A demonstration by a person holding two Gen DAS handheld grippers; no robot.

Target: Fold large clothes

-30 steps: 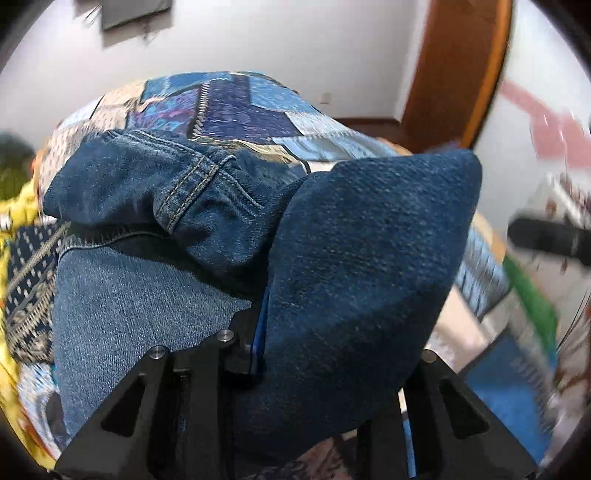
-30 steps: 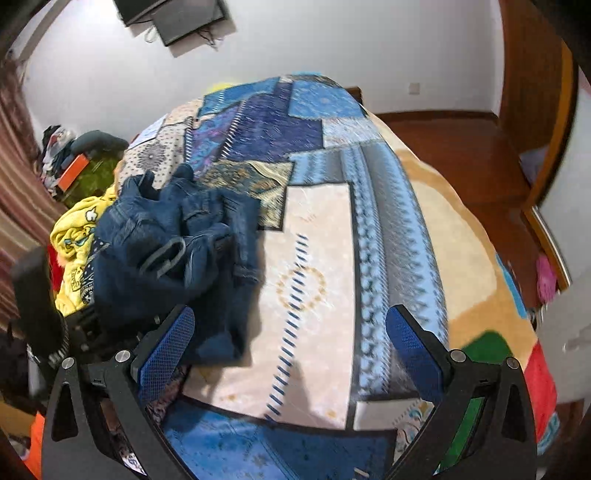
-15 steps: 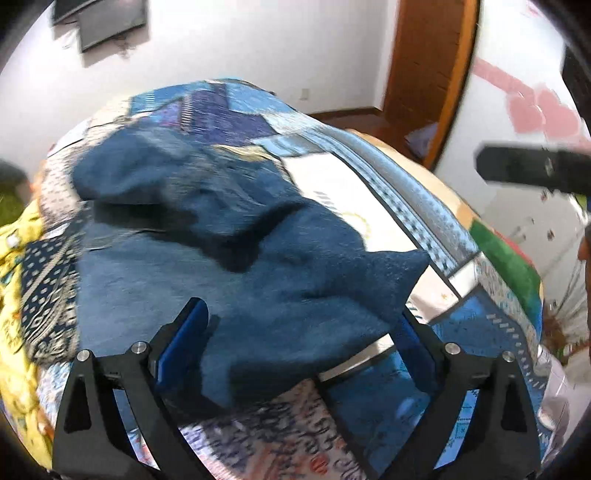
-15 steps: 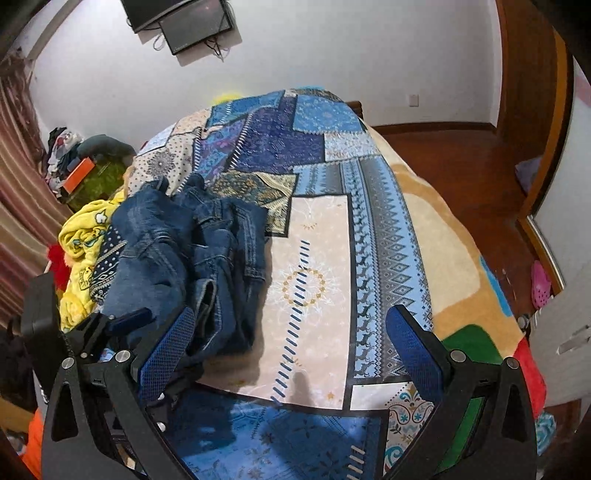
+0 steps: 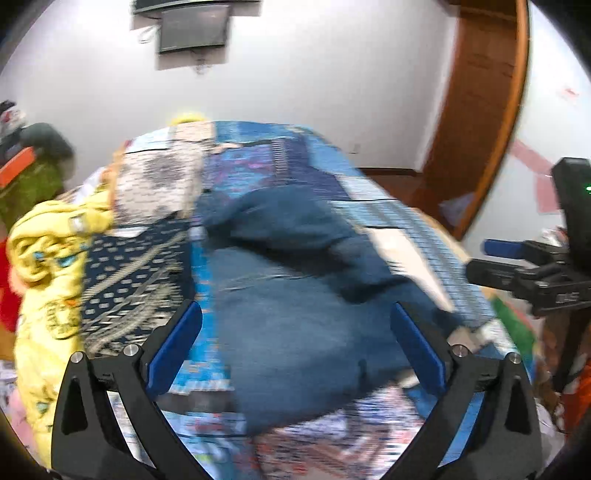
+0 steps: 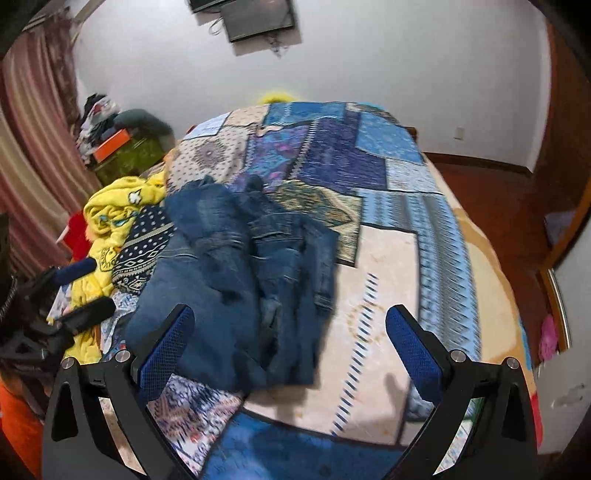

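Note:
A pair of dark blue jeans (image 5: pixel 295 295) lies loosely bunched on the patchwork bedspread (image 5: pixel 295 162). My left gripper (image 5: pixel 295 343) hovers above the near end of the jeans. Its jaws are opening wide and nothing is pressed between its blue pads. In the right wrist view the jeans (image 6: pixel 240 277) sit left of the bed's middle, partly doubled over. My right gripper (image 6: pixel 290 343) stands open above their near edge, holding nothing. The left gripper (image 6: pixel 70 295) shows at that view's left edge, and the right gripper (image 5: pixel 524 266) shows at the right of the left wrist view.
A yellow garment (image 6: pixel 118 210) and a dark dotted cloth (image 6: pixel 144 243) lie heaped on the bed left of the jeans. A green box with piled things (image 6: pixel 129 155) stands by the curtain. A screen (image 6: pixel 258 18) hangs on the wall. The bedspread (image 6: pixel 388 221) lies flat right of the jeans.
The left gripper let go of the jeans and its jaws spread wide. It drew back and up, and the jeans dropped onto the bed. The right gripper also drew back, still open.

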